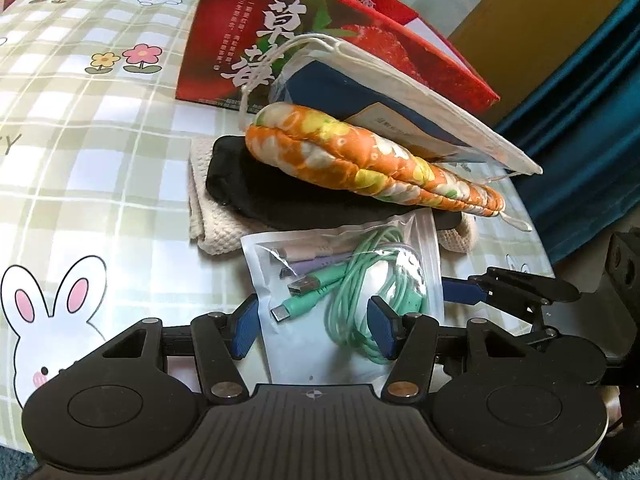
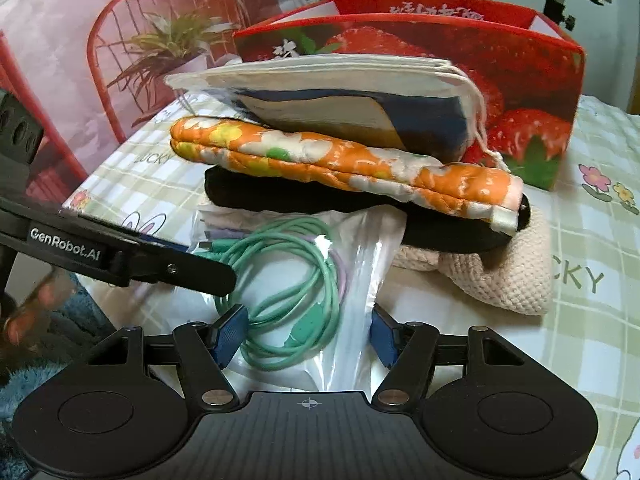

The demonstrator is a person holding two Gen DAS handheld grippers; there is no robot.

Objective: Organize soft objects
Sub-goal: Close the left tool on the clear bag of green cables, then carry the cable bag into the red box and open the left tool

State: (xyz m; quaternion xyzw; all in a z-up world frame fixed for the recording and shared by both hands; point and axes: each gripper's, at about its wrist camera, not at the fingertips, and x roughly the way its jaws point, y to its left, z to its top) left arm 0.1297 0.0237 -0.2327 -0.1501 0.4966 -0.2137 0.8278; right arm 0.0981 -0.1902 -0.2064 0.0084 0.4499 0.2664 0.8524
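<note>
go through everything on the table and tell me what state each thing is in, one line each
Cable bag: sealed, flat, between both claws.
Orange quilted mitt: folded, on the black cloth.
Black cloth: folded, under the mitt.
Cream knit cloth: bottom of pile.
White drawstring pouch: tilted, topmost.
Red strawberry box: upright, open-topped.
Left claw: half open, straddling bag.
Right claw: half open, straddling bag.

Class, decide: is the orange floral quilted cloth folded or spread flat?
Folded: the orange floral cloth shows two padded layers meeting at a rounded end.
</note>
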